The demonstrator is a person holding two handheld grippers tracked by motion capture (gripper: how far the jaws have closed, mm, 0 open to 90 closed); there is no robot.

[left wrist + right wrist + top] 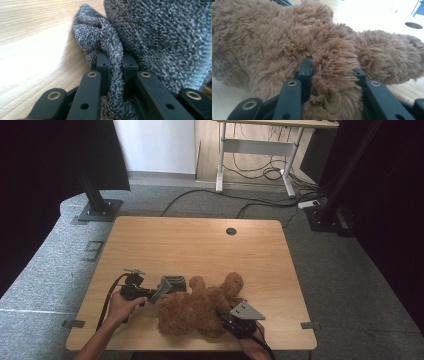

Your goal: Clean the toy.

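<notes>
The left gripper [115, 65] is clenched on the grey knitted garment [160, 37]; the right gripper [333, 72] grasps the teddy bear [197, 307], whose plush could slip free.

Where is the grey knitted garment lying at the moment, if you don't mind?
In the high view the grey knitted garment lies near the table's front left, against the brown teddy bear, pinched by the left gripper.

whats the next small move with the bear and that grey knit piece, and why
Probably draw the grey knit garment toward the teddy bear. The left gripper is shut on a fold of the knit, and the right gripper has bear fur between its jaws, so the bear looks steadied for dressing.
</notes>
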